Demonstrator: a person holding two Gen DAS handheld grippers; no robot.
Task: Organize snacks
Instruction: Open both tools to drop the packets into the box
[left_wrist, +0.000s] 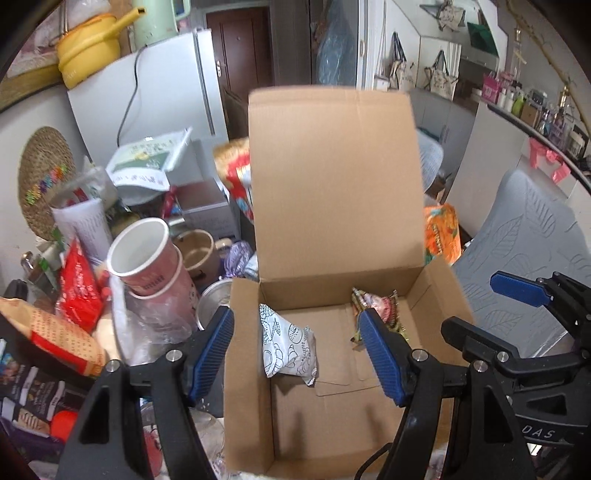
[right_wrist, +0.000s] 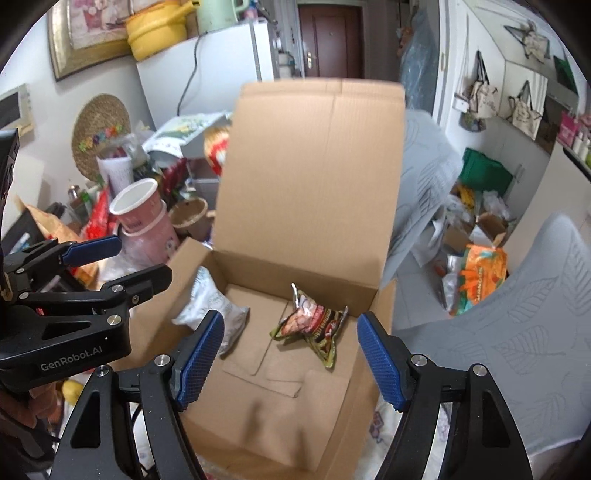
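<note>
Two released claws over an open box with two snacks inside.

On the left, clutter crowds the worktop: a red packet (left_wrist: 79, 288) and stacked pink cups (left_wrist: 147, 258) beside the box (left_wrist: 243, 369). The left claw (left_wrist: 297, 352) hangs above the box's left wall, jaws apart and empty, one blue pad outside the wall, the other over the floor of the box. The white snack (left_wrist: 290, 345) leans against the inside of that left wall. Nearer the back right corner lies the crinkled dark snack (right_wrist: 314, 325), apart from the white one. The right claw (right_wrist: 291, 360) hovers over the box with jaws spread, nothing between them. The lid (right_wrist: 314, 166) stands upright behind. An orange bag (right_wrist: 480, 273) lies off to the right.
</note>
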